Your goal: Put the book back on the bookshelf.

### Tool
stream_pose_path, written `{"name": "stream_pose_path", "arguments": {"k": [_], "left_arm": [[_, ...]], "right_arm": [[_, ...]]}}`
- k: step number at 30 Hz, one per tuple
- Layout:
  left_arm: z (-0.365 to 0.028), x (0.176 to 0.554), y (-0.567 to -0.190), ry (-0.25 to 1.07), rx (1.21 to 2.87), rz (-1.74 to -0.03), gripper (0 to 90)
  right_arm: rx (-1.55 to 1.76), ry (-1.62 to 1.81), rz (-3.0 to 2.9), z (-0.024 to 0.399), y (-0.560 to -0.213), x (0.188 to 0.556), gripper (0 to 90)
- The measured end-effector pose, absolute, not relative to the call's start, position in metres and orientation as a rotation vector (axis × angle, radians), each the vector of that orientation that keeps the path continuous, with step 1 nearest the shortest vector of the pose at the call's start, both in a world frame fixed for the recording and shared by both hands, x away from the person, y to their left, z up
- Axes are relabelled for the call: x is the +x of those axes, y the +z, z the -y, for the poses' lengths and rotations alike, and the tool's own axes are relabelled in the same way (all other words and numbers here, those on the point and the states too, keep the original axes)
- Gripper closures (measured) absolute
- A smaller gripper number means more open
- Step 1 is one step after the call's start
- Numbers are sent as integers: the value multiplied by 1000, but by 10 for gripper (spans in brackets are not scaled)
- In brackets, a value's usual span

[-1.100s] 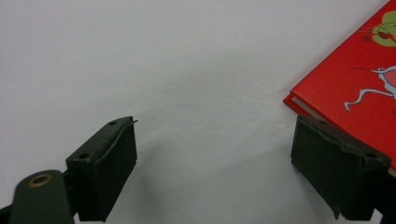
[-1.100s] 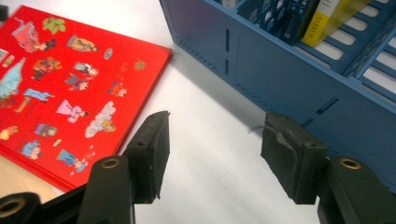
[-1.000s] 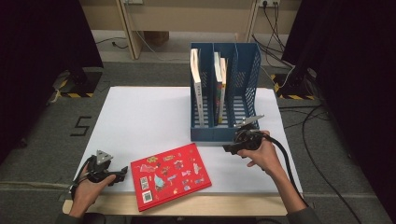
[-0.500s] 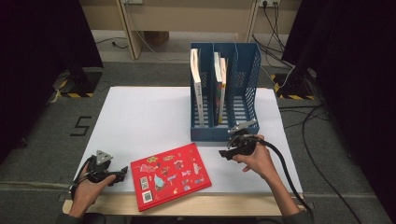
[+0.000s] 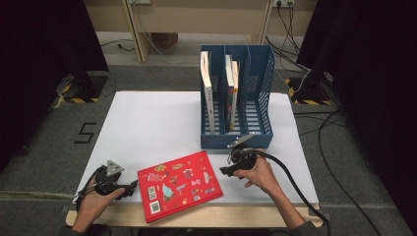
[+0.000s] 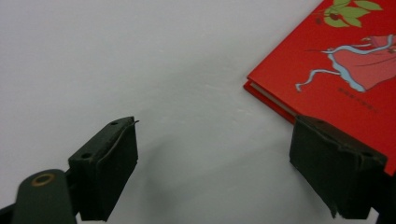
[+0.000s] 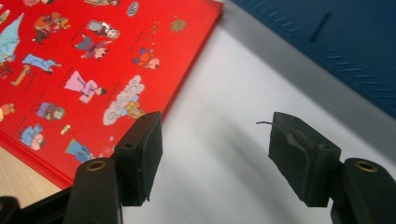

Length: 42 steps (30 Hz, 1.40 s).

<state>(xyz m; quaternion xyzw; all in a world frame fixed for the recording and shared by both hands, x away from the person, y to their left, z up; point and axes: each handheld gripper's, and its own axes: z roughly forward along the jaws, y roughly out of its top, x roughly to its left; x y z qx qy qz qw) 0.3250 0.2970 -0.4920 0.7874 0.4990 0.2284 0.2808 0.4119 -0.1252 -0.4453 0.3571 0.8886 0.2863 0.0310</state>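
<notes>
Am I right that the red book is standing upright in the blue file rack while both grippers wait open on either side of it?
Not quite. In the high view the red book lies flat on the white table, in front of the blue file rack. The left gripper and right gripper are indeed open on either side.

Both grippers are all-black handheld units. The left gripper [image 5: 132, 186] has a grey three-cornered plate on top — the right gripper [image 5: 223, 170] has one too, plus a thick black cable trailing off it. Jaws are chunky black blocks with foam-like pads, small screw holes and a brass-coloured rivet at the base.
</notes>
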Motion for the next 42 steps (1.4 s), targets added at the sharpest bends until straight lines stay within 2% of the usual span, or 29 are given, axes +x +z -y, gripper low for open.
{"name": "stream_pose_path", "arguments": {"k": [6,17,27,32,42], "left_arm": [[-292,324,-491,613,2118,-1328,155],[-286,322,-489,621,2132,-1293,252],[-285,323,-490,635,2133,-1291,231],[-285,322,-490,639,2133,-1289,218],[-284,322,-490,643,2135,-1293,222]], "right_arm": [[1116,885,-2782,114,-456,411,355],[1120,905,-2808,104,-470,411,352],[1129,922,-2810,104,-471,411,325],[1133,905,-2814,104,-470,412,350],[1132,910,-2806,104,-470,412,340]]}}
